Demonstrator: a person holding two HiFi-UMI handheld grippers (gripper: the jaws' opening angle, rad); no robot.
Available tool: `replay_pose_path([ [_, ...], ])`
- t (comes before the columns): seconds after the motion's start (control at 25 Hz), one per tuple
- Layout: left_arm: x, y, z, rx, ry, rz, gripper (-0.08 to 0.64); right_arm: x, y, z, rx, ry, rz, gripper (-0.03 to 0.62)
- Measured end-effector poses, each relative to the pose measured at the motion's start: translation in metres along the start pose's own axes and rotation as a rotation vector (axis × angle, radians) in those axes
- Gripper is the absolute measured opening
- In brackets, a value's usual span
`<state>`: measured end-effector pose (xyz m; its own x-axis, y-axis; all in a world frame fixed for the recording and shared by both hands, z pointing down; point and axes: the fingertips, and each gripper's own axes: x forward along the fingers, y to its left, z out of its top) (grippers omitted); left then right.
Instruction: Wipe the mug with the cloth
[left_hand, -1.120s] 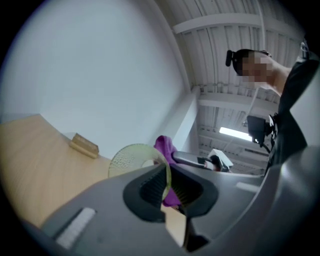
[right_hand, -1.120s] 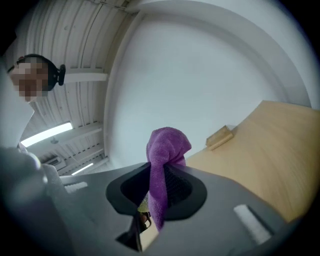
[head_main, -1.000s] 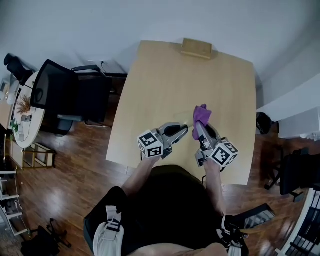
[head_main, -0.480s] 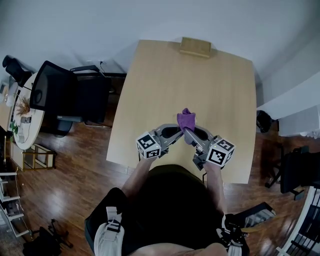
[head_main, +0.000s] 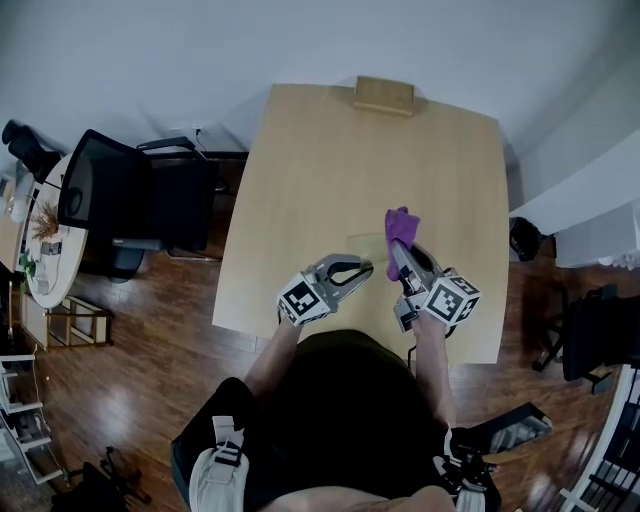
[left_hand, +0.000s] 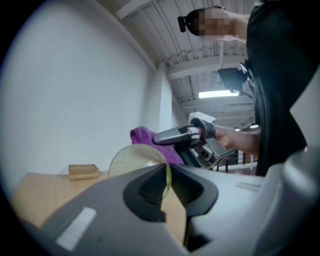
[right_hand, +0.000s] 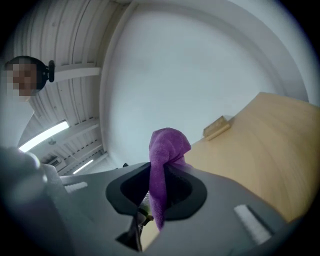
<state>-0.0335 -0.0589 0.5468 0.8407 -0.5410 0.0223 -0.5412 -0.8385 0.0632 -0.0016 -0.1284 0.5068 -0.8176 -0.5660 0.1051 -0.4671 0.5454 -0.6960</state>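
- The left hand-held gripper is clenched on the thin wall of a translucent pale-green glass mug. Its two dark pads press on the glass from either side.
- In the left gripper view the mug's rounded, bubbly-textured outline rises above the left jaw and leans to the left of the grip.
- The right hand-held gripper is grasping a purple terry cloth. The fabric is pinched between the jaws, a bunched end stands up past the tips, and a narrow tail hangs down inside the gap.
- In the head view the two hand-held grippers sit side by side over the near half of the pale wooden tabletop, tips angled towards each other.
- The mug is held at the left one's tip, above the tabletop. The cloth sits just to the right of the mug; I cannot tell whether the two touch.
- In the left gripper view the cloth shows just behind the mug, and a person's hand holds the right hand-held gripper.
- A small flat wooden block lies at the far edge of the tabletop, well apart from both hand-held grippers.
- A black mesh office chair stands to the left of the tabletop on dark wooden plank floor.
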Motion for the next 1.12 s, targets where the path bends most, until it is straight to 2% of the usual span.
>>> replay_pose_path([
  [0.08,0.003,-0.004,-0.015,0.072,0.066,-0.011,0.043,0.009,0.016,-0.018,-0.021,0.061,0.044,0.061],
  [0.16,0.004,-0.006,-0.026,0.105,0.112,-0.024,0.045,0.018,0.039,-0.035,-0.05,0.13,0.117,0.061],
  [0.28,0.001,-0.002,-0.031,0.081,0.097,-0.009,0.05,0.028,0.075,-0.057,-0.098,0.215,0.243,0.061],
  [0.36,-0.003,0.003,-0.028,0.063,0.061,0.015,0.042,0.026,0.084,-0.054,-0.109,0.203,0.295,0.061],
  [0.44,-0.005,0.004,-0.026,0.069,0.044,0.027,0.042,0.017,0.072,-0.029,-0.087,0.118,0.265,0.061],
  [0.6,-0.014,0.0,-0.025,0.111,0.037,0.018,0.043,-0.014,0.0,0.03,0.029,-0.103,0.026,0.061],
  [0.72,-0.017,-0.005,-0.025,0.162,0.056,-0.002,0.043,-0.024,-0.028,0.035,0.048,-0.106,-0.079,0.061],
  [0.88,-0.011,-0.013,-0.025,0.228,0.069,-0.032,0.042,-0.001,-0.021,-0.009,0.036,0.045,-0.037,0.061],
  [0.96,-0.007,-0.014,-0.034,0.256,0.104,-0.041,0.043,0.012,-0.007,-0.028,0.003,0.106,-0.009,0.061],
  [1.12,-0.004,-0.014,-0.047,0.263,0.157,-0.06,0.045,0.027,0.032,-0.046,-0.047,0.187,0.093,0.061],
])
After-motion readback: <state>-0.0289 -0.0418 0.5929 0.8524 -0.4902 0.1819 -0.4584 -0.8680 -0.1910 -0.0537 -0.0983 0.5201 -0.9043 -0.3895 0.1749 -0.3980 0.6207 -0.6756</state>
